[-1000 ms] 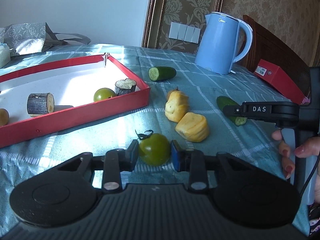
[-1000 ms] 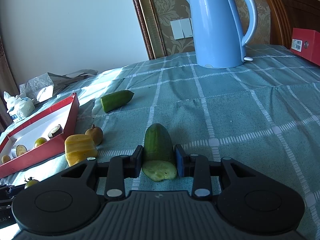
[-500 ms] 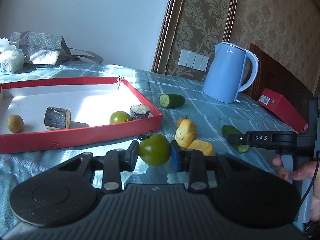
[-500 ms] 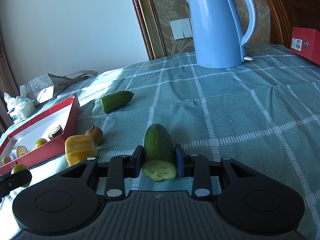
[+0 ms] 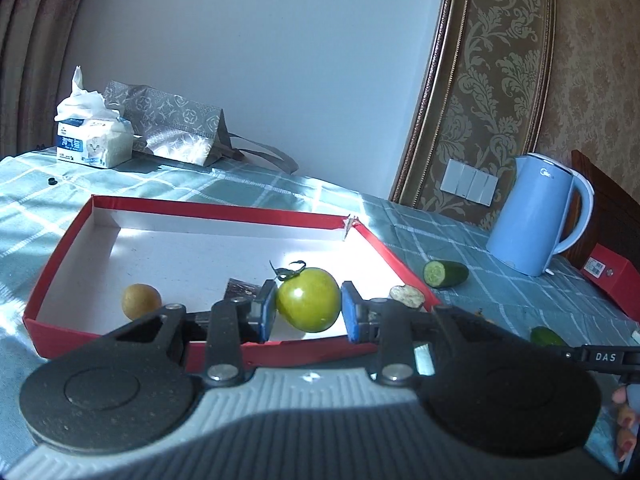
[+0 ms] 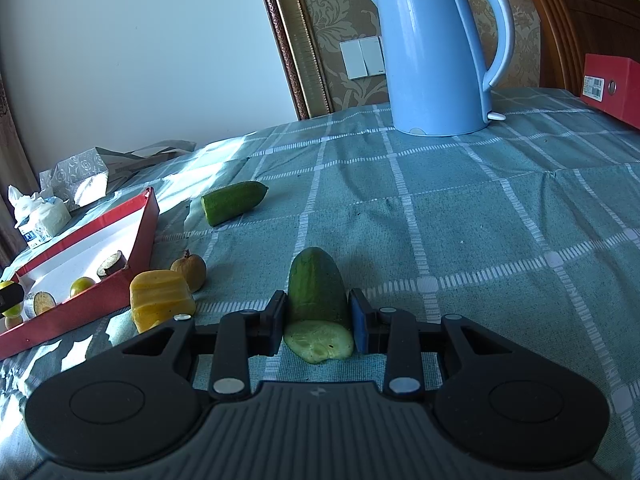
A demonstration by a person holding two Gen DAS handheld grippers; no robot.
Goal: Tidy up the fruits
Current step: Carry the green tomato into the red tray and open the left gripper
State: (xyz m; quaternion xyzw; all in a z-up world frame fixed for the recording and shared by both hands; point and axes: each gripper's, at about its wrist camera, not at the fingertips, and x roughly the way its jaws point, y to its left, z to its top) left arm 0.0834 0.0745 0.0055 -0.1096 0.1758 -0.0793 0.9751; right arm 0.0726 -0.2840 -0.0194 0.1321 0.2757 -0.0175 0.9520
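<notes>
Two tongs are loaded: the left tongs (image 5: 308,312) grip a green tomato (image 5: 309,299) above the near rim of the red tray (image 5: 200,208), whose white floor holds a small brown fruit (image 5: 141,301) and much bare space. The right tongs (image 6: 318,322) pinch a cut cucumber half (image 6: 318,294) resting on open tablecloth (image 6: 480,220), well clear of the blue kettle (image 6: 434,52).

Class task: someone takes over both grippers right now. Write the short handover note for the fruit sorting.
Left gripper: shut on a green tomato, held above the red tray.
Right gripper: shut on a cucumber half on the tablecloth.
In the tray: a small brown fruit, another tomato, dark cut pieces.
Outside the tray: second cucumber half, yellow piece, brown fruit.
Left: set down the tomato, then bring the rest.
</notes>
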